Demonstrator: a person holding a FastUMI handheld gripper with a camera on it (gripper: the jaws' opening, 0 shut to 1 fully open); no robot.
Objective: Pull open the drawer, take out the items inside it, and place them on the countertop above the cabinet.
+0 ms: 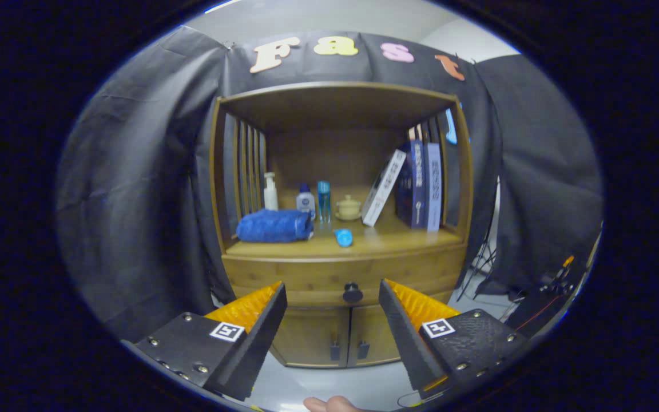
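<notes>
A wooden cabinet stands ahead of me with its drawer closed; a dark round knob sits at the drawer's middle. My gripper is open and holds nothing, its two fingers apart on either side of the knob and some way short of it. The countertop above the drawer carries a rolled blue towel at its left and a small blue object near its front edge. What lies inside the drawer is hidden.
At the back of the countertop stand a pump bottle, two small bottles, a little lidded jar and several books leaning at the right. Two lower doors are closed. Stands and cables lie at the right. A hand shows below.
</notes>
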